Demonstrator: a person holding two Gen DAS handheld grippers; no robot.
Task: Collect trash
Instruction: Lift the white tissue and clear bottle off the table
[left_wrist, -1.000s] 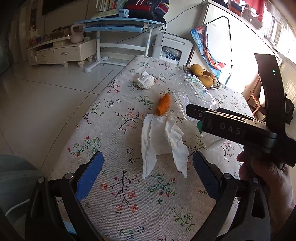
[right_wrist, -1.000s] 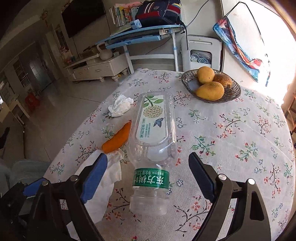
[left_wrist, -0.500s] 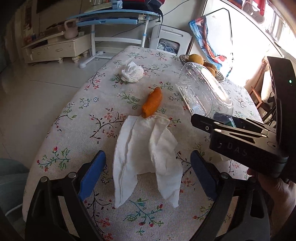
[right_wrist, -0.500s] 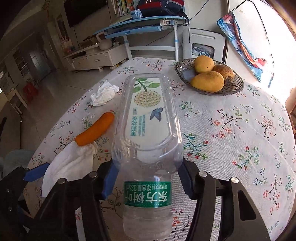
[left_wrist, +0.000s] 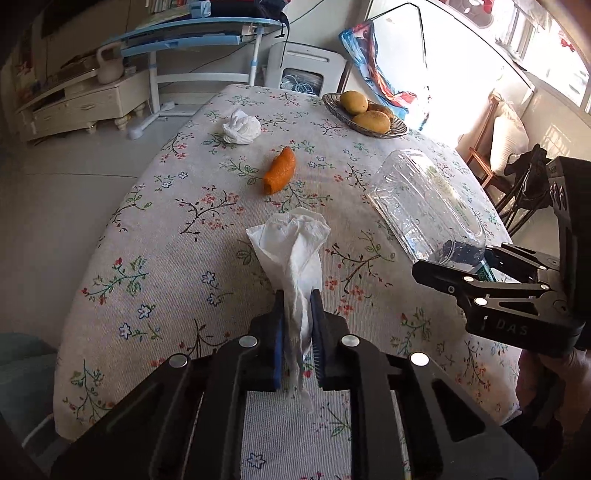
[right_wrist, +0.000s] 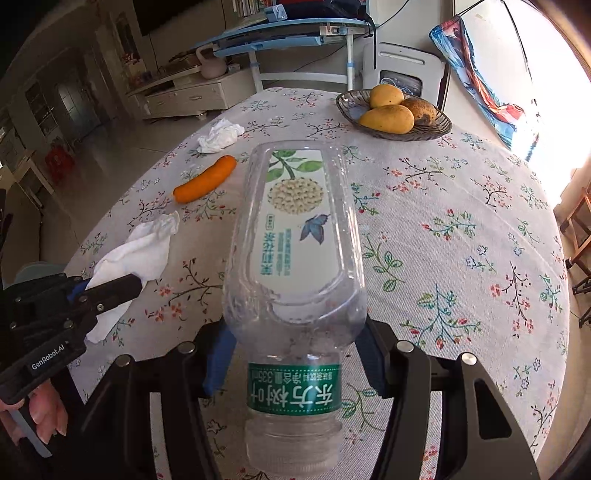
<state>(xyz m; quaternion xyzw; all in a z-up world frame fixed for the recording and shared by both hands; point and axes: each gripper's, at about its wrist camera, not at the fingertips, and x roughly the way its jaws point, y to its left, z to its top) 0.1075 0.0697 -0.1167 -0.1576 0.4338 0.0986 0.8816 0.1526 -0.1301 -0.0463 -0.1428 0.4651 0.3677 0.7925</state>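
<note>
My left gripper (left_wrist: 297, 317) is shut on a white paper tissue (left_wrist: 291, 243) and holds it bunched up above the floral tablecloth; the tissue (right_wrist: 136, 254) and that gripper (right_wrist: 110, 290) also show in the right wrist view. My right gripper (right_wrist: 295, 343) is shut on an empty clear plastic bottle (right_wrist: 295, 240) with a green neck label, held off the table; the bottle (left_wrist: 424, 206) also shows in the left wrist view. An orange peel (left_wrist: 280, 170) and a crumpled white tissue (left_wrist: 242, 127) lie farther out on the table.
A wire bowl of mangoes (right_wrist: 395, 114) stands at the table's far right. The table (left_wrist: 155, 229) drops off to the floor at the left. A blue desk (left_wrist: 192, 33) and a white cabinet stand beyond. Chairs stand at the right.
My left gripper closed on the flat tissue and lifted it, so it now stands bunched. My right gripper stayed shut on the bottle and raised it a little.
</note>
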